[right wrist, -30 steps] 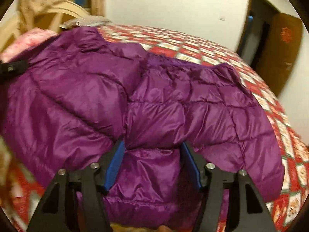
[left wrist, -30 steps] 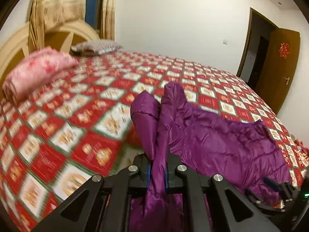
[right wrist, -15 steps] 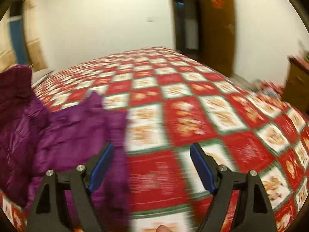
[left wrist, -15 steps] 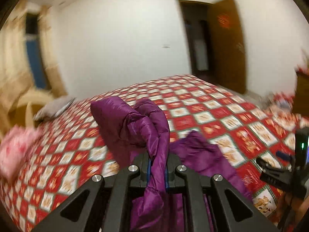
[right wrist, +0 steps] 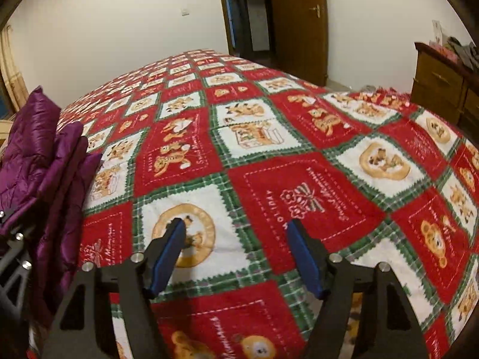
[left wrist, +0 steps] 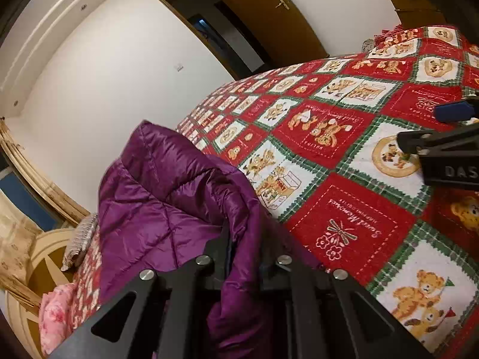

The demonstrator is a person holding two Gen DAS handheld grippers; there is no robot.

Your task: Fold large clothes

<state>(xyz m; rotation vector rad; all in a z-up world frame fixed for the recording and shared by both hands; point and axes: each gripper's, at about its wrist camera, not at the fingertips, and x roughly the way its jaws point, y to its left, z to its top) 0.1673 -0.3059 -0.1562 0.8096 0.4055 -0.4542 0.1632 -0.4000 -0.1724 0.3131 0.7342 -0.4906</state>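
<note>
Jacket [left wrist: 167,209] pinched in your left gripper [left wrist: 244,239], your right gripper [right wrist: 236,233] spread and holding nothing.

In the left wrist view, your left gripper's jaws were pressed together on a fold of the purple quilted jacket, which rose toward 11 o'clock above the red patchwork bedspread [left wrist: 344,149]; the right gripper's blue pad showed at 3 o'clock. In the right wrist view, the jacket [right wrist: 39,161] hung at 9 o'clock, while your right gripper's fingers [right wrist: 167,251] stood wide apart over the bedspread [right wrist: 299,137], with the wooden door [right wrist: 296,21] at 12 o'clock and the dresser [right wrist: 443,89] at 2 o'clock.
</note>
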